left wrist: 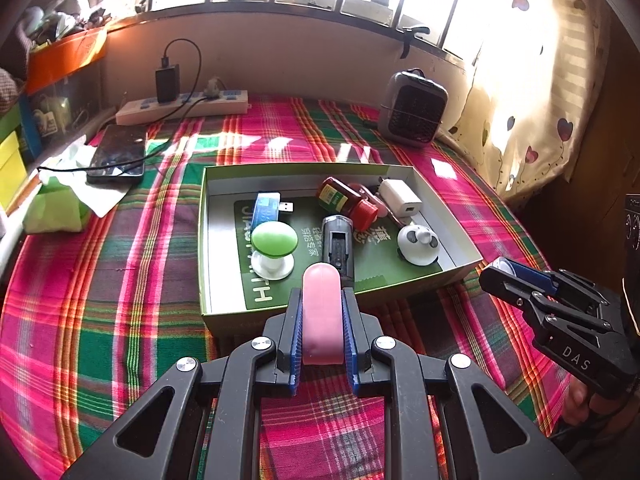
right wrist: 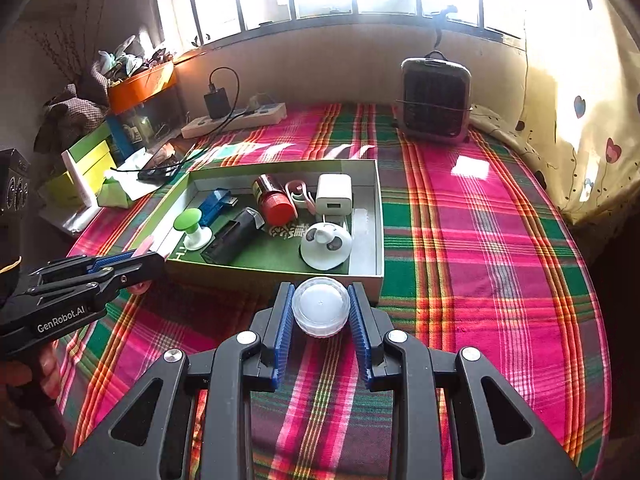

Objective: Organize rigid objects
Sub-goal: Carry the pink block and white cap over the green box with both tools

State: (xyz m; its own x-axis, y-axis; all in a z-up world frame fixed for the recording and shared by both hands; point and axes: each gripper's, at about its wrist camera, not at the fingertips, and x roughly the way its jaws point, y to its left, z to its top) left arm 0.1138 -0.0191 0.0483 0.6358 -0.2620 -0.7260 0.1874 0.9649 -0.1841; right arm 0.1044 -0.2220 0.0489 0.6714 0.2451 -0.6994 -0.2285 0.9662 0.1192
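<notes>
An open green cardboard box (left wrist: 460,272) (right wrist: 380,216) lies on the plaid cloth. Inside it are a green-capped knob (left wrist: 274,240), a blue USB stick (left wrist: 268,206), a dark grey device (left wrist: 338,244), a red-lidded bottle (left wrist: 346,200), a white charger (left wrist: 400,196) and a white panda-faced piece (left wrist: 418,244). My left gripper (left wrist: 322,308) is shut on a pink rounded case (left wrist: 322,312), held just before the box's near wall. My right gripper (right wrist: 320,300) is shut on a small round clear jar (right wrist: 320,306), also at the near wall, toward the box's right corner.
A small heater (left wrist: 412,110) stands at the back right. A power strip (left wrist: 184,106) with a black charger, a phone (left wrist: 118,154) and tissues (left wrist: 60,200) lie at the back left. Boxes and an orange bin (right wrist: 140,86) crowd the left edge. A curtain (right wrist: 580,120) hangs on the right.
</notes>
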